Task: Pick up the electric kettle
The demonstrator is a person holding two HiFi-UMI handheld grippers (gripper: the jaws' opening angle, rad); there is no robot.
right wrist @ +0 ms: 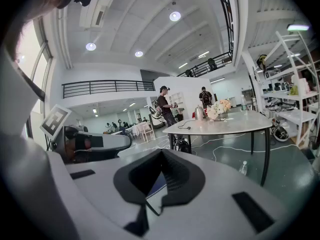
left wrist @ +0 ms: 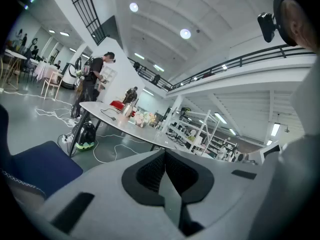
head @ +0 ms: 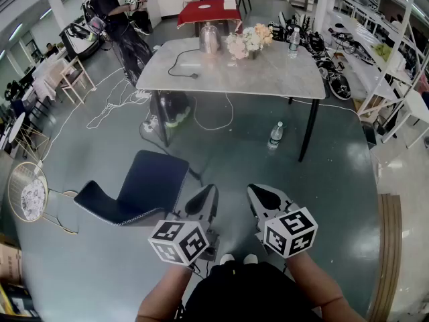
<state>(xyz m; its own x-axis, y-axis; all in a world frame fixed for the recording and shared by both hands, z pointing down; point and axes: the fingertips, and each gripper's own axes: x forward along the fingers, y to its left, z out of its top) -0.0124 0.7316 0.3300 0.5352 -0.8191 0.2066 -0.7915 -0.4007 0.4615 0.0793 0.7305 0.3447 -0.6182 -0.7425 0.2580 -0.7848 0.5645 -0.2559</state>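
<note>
The metal electric kettle (head: 210, 39) stands near the far edge of a grey table (head: 268, 79), well ahead of me across open floor. It appears small in the left gripper view (left wrist: 129, 109) and in the right gripper view (right wrist: 199, 112). Both grippers are held low and close to my body, pointing toward the table. The left gripper (head: 206, 194) has its jaws together with nothing between them. The right gripper (head: 256, 193) is likewise shut and empty. Neither is anywhere near the kettle.
A bouquet of flowers (head: 249, 41), a water bottle (head: 293, 41) and a black cord (head: 182, 70) share the table. A blue chair (head: 137, 186) stands at my left, a bottle (head: 275, 135) and white cables (head: 114, 102) lie on the floor. A person (head: 114, 19) stands beyond the table; shelving (head: 395, 59) lines the right.
</note>
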